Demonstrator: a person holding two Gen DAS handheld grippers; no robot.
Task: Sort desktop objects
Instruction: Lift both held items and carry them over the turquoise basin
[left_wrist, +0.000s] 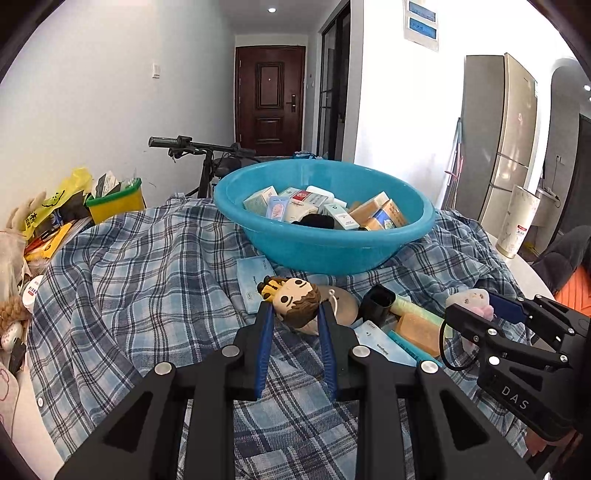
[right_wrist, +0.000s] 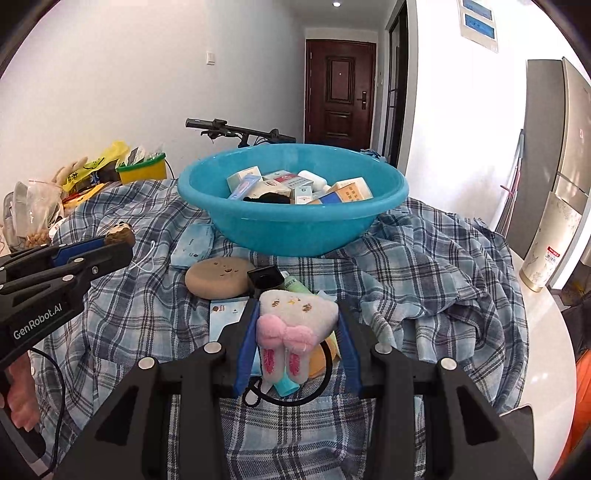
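My left gripper (left_wrist: 294, 312) is shut on a brown-haired doll head (left_wrist: 297, 301), held above the plaid cloth; it also shows at the left of the right wrist view (right_wrist: 120, 236). My right gripper (right_wrist: 297, 315) is shut on a grey plush tooth with a pink bow (right_wrist: 297, 317); the plush also shows at the right of the left wrist view (left_wrist: 471, 301). A blue basin (left_wrist: 325, 247) with several small boxes stands behind both, also in the right wrist view (right_wrist: 291, 229).
On the plaid cloth (right_wrist: 424, 266) lie a tan round sponge (right_wrist: 218, 277), a black cap (right_wrist: 266, 277), blue tissue packs (left_wrist: 251, 284), an orange soap bar (left_wrist: 419, 330). A yellow bin (left_wrist: 116, 203) and clutter stand far left, a paper roll (right_wrist: 546, 251) right.
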